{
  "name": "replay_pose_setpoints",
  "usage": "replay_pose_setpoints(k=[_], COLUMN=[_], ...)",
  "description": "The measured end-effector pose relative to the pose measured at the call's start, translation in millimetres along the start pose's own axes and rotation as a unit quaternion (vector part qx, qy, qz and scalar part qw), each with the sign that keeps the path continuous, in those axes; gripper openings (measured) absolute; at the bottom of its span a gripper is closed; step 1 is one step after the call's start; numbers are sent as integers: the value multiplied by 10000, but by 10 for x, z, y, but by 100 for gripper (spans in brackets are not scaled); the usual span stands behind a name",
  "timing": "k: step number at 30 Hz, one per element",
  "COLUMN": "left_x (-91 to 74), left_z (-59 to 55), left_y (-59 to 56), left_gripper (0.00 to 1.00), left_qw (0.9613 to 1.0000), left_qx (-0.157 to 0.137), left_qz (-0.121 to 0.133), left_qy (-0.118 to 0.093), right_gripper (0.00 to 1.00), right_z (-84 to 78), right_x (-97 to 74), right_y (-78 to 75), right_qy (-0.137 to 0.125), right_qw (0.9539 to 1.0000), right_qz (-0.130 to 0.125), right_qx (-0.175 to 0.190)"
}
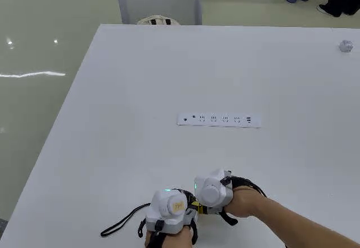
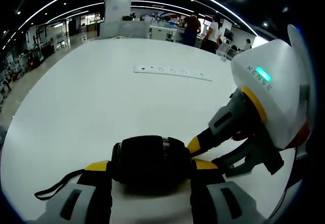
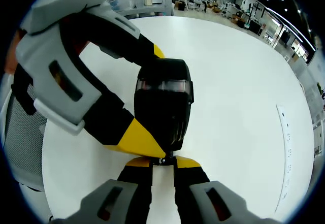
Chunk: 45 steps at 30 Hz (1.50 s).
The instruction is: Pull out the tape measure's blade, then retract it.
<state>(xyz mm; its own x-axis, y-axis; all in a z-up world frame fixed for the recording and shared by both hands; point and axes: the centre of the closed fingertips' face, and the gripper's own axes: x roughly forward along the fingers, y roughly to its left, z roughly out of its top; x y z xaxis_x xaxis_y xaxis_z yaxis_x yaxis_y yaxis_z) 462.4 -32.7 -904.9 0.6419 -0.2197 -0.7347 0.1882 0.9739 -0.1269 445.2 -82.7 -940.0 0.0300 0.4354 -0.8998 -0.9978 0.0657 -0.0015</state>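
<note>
Grip is set on both sides. The black, rounded plastic tape measure (image 2: 150,158) sits clamped between the yellow-tipped jaws of the left gripper (image 2: 152,170), directly ahead of it and resting on the white table (image 2: 101,92). The right gripper (image 3: 163,162) meets this case from the left gripper's right side. Its jaws are pinched together on what seems to be the small metal end hook (image 3: 165,159) at the case's near edge. No length of blade shows drawn out yet. The case lies straight in front of the right gripper, touching its tips, so the blade's long axis probably runs along that gripper's own jaws. The pull should likely go straight backward along this line, away from the left gripper; a sideways pull could slip the hook.
</note>
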Motion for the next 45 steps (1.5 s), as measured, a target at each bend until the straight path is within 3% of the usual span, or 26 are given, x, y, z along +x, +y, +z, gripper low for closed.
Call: replay_pose_setpoints(k=[4,10,22,35,39,45], left_x=[3,-8,-33,-75,-109,-144], left_z=[16,-7,51,24,-4,-16], left_y=[12,6,-20,-49,-51,-39], left_gripper=[60,60,64,67,69,70], left_qw=[10000,9997,9997,9995,9993,9991], left_qx=[-3,234,111,162,247,287], left_qz=[28,-5,-137,-218,-260,-294], left_qy=[-41,-58,-174,-140,-108,-115], right_gripper=[16,16,19,27,29,32], right_z=[-2,2,-13,-94,-79,-82], right_x=[3,-1,-26,-57,-108,-136], right_y=[-6,-3,-27,-31,-11,9], right_qy=[-11,-59,-72,-42,-293,-406], right_qw=[10000,10000,9994,9978,9929,9893], right_qz=[-54,-72,-202,-339,-450,-536], right_qx=[18,-34,273,562,1059,1295])
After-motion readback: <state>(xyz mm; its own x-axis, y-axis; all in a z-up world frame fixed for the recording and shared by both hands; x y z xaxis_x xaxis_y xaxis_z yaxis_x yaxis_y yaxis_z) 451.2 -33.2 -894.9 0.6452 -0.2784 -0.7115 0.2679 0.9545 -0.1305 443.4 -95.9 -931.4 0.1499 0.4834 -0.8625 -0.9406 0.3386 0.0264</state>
